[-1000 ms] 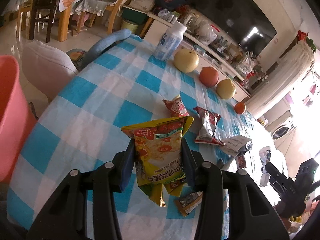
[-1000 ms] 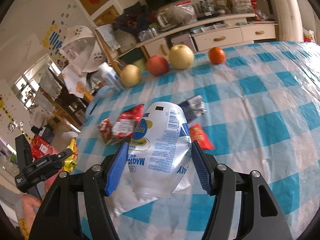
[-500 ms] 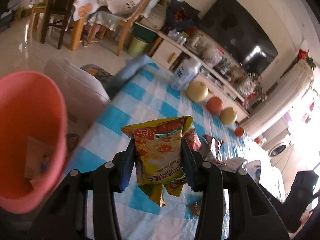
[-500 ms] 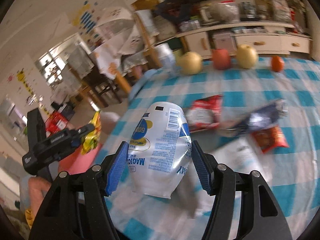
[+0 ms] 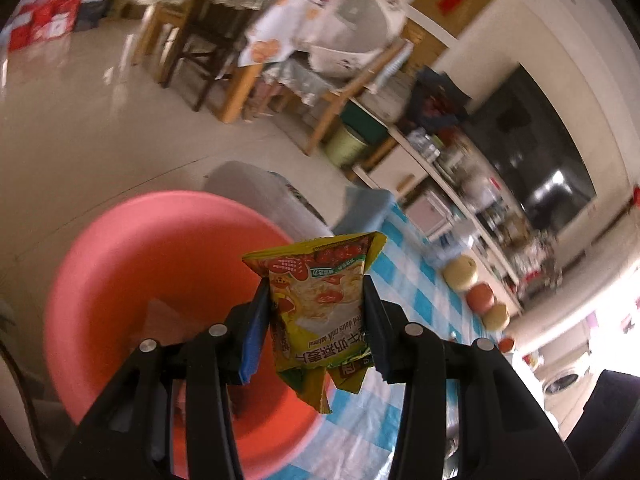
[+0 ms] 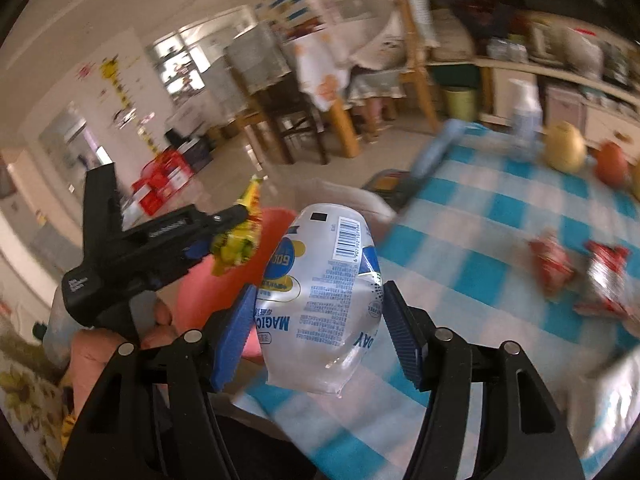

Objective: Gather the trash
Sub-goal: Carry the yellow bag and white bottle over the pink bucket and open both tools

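1. Left wrist view: my left claw (image 5: 318, 316) is pinching the yellow oatmeal packet (image 5: 320, 312) by its sides and holds it upright in the air. Right behind it I see the open pink bin (image 5: 120, 272), standing just off the edge of the checked desk (image 5: 416, 280), with some scraps already inside. I judge this to be the carry-to-bin step.

2. Right wrist view: my right claw (image 6: 318, 320) is pinching the crumpled silver pouch (image 6: 324, 300), also off the desk. The left claw shows at left, its packet over the bin's rim. Two red wrappers (image 6: 576, 268) lie on the cloth.

3. Next, I reckon each claw must be over the bin's mouth before I spread the jaws, left one first, then go for the red wrappers.
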{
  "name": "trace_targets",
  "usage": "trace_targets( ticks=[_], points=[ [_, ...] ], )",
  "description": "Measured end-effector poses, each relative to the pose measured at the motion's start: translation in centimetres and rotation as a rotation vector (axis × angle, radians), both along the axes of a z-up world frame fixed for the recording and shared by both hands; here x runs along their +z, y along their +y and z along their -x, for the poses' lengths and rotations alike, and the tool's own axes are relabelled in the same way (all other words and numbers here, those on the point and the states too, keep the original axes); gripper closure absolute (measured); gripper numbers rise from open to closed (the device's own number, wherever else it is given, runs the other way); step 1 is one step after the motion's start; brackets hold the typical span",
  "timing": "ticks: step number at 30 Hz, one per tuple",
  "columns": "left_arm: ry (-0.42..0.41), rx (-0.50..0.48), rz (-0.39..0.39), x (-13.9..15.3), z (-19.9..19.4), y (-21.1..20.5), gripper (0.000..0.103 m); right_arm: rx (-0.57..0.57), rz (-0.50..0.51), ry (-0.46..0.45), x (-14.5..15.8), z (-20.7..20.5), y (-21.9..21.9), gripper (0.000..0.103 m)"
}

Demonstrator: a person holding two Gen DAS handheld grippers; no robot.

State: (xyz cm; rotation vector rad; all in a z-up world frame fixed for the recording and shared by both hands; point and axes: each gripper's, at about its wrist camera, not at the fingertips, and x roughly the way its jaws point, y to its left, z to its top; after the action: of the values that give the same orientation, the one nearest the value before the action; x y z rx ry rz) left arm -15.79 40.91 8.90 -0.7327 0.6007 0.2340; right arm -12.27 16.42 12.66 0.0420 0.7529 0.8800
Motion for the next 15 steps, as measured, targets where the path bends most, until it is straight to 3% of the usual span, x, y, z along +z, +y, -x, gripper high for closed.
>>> trace_targets(
  ticks=[5,8,11,13,15],
  points=[
    [-0.010,0.054,0.045,-0.6,1.1,3.0,0.057,0.063,0.026,-0.036,-0.2,-0.4,5.9,0.039],
    [-0.001,0.100,0.051,-1.1,1.5,4.6,0.051,0.084,0.046,-0.031,-1.3,-1.0,8.7,0.038],
    [0.003,0.158,0.026,-1.2,2.1,5.7,0.036,0.057,0.055,-0.006,-2.7,-1.6,9.8,0.026],
    [0.000,0.194,0.003,-1.1,2.4,6.0,0.020,0.031,0.034,0.021,-3.4,-1.8,9.3,0.021],
    [-0.010,0.228,-0.013,-1.0,2.8,6.2,0.016,-0.001,0.027,0.028,-3.7,-1.9,8.1,0.015]
  ],
)
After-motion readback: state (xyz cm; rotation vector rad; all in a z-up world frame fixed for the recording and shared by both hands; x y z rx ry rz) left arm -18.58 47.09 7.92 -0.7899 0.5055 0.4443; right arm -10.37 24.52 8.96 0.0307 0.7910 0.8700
